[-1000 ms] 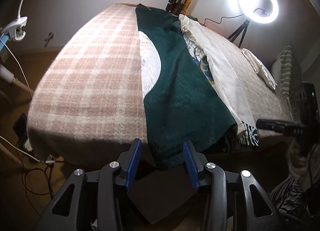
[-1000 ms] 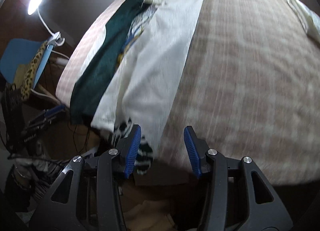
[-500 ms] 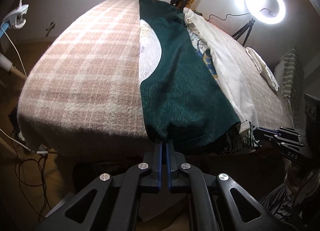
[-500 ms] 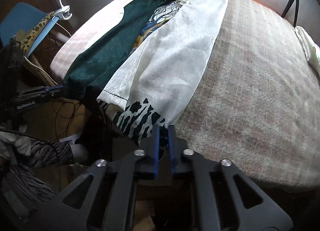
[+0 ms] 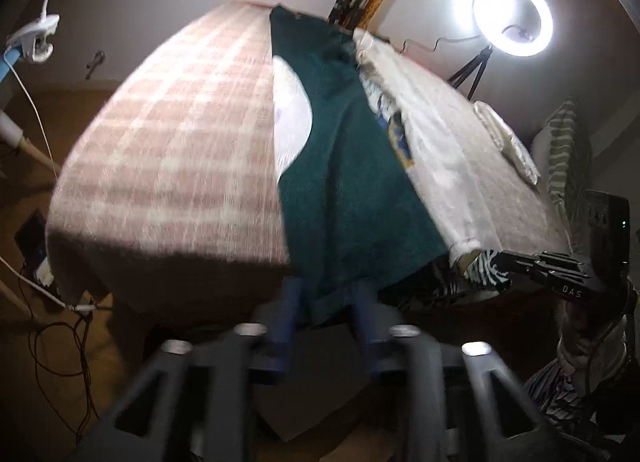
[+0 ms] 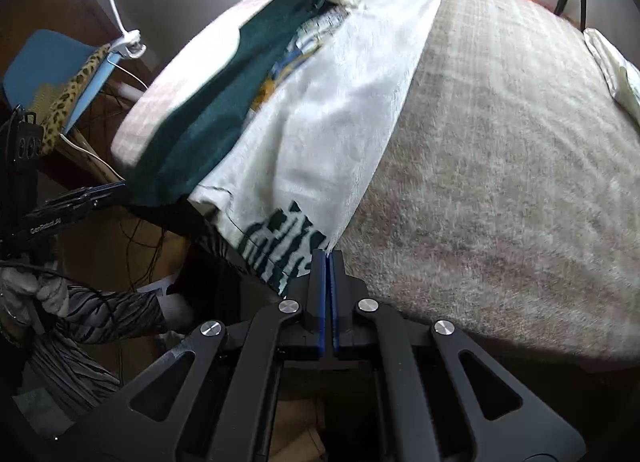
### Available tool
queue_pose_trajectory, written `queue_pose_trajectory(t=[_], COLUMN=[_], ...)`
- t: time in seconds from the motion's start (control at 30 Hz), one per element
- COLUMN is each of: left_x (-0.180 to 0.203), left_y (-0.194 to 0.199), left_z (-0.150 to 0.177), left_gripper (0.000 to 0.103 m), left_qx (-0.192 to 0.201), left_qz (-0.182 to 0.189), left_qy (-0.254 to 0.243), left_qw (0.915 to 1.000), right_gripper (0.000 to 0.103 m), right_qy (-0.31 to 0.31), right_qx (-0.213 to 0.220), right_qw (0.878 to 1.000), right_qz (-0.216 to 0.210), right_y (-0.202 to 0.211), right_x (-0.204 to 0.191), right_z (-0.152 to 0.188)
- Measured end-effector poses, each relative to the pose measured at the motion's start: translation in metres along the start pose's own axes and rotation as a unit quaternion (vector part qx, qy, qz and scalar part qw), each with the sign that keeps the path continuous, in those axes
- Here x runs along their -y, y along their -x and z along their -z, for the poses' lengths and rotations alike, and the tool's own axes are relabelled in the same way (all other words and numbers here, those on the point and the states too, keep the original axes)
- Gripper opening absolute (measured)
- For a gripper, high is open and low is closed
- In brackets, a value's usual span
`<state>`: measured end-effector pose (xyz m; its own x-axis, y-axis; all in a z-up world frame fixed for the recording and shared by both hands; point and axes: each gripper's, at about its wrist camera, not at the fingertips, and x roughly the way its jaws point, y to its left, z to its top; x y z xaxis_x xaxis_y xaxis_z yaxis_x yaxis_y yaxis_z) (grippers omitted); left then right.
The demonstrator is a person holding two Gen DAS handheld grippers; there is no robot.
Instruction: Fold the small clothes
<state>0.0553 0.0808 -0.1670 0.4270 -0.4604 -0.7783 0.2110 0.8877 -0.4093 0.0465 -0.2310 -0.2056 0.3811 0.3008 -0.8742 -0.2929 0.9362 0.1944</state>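
My right gripper point(image 6: 328, 262) has its blue pads pressed together on the near hem of the cream garment point(image 6: 340, 110), right at the corner where the black and white striped print point(image 6: 280, 246) shows. My left gripper point(image 5: 324, 302) stands with its fingers point(image 5: 286, 310) spread, one on each side of the hanging near edge of the dark green garment point(image 5: 352, 190); it grips nothing that I can see, but this view is smeared by motion, so I judge this only from the gap. The clothes lie on the big bed with the pink checked blanket point(image 5: 180, 134), a long strip running from the near edge to the far edge, green on the left and cream on the right, with a printed piece point(image 5: 394, 130) between them. The long axis goes straight away from both tools, so I think the coming move is to carry the near hem toward the far end, and each gripper is already at its own near corner. I cannot tell if the green and cream are one garment or several layers. The far ends are small and unclear under the ring light point(image 5: 512, 18). A small folded pale cloth point(image 5: 506, 138) lies on the right, well apart.
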Motion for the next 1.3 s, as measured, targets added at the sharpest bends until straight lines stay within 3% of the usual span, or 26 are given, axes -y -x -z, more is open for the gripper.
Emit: queue_pose_trajectory(t=[0.07,0.2,0.27,0.3,0.33,0.4,0.6,0.8,0.97,1.17,1.3], left_x=[0.001,-0.002,-0.002,-0.002,-0.001,0.004,-0.01,-0.013,-0.009,0.006,0.013], left_y=[0.002,-0.017,-0.025,-0.03,-0.031,-0.03,0.001,-0.021,-0.006,-0.008,-0.008], left_z=[-0.006,-0.015,-0.015,-0.015,-0.014,-0.014,-0.015,-0.006,-0.019,-0.041,-0.058], left_gripper=[0.052,0.049,0.035,0.02,0.011,0.0,0.0,0.0,0.0,0.0,0.0], left_qx=[0.014,-0.014,-0.025,-0.033,-0.032,-0.02,0.02,-0.024,-0.005,-0.011,-0.009], left_qz=[-0.005,-0.017,-0.027,-0.024,-0.028,-0.031,-0.021,-0.03,-0.002,0.017,0.013], left_qy=[0.004,0.018,0.022,0.025,0.024,0.002,0.028,0.02,0.036,0.03,0.016], left_qw=[0.9999,0.9996,0.9991,0.9989,0.9988,0.9993,0.9992,0.9991,0.9994,0.9994,0.9998], right_gripper=[0.002,0.003,0.003,0.003,0.003,0.002,0.002,0.002,0.002,0.002,0.002], right_qy=[-0.002,-0.005,-0.002,-0.002,-0.002,-0.004,-0.023,-0.028,-0.059,-0.087,-0.084], right_qx=[0.009,0.008,0.005,0.005,0.005,0.005,0.022,-0.014,0.007,0.021,0.034], right_qw=[1.0,1.0,1.0,1.0,1.0,1.0,0.999,0.999,0.996,0.992,0.993], right_qz=[-0.007,-0.012,-0.01,-0.011,-0.011,-0.012,-0.034,-0.02,-0.059,-0.087,-0.075], right_y=[0.005,0.002,0.0,0.0,-0.001,-0.002,0.013,-0.008,0.004,0.002,0.007], right_x=[-0.001,-0.002,-0.004,-0.004,-0.005,-0.003,0.008,0.012,0.028,0.041,0.045], right_z=[-0.003,-0.004,-0.003,-0.003,-0.003,-0.003,-0.004,0.002,-0.005,-0.021,-0.035])
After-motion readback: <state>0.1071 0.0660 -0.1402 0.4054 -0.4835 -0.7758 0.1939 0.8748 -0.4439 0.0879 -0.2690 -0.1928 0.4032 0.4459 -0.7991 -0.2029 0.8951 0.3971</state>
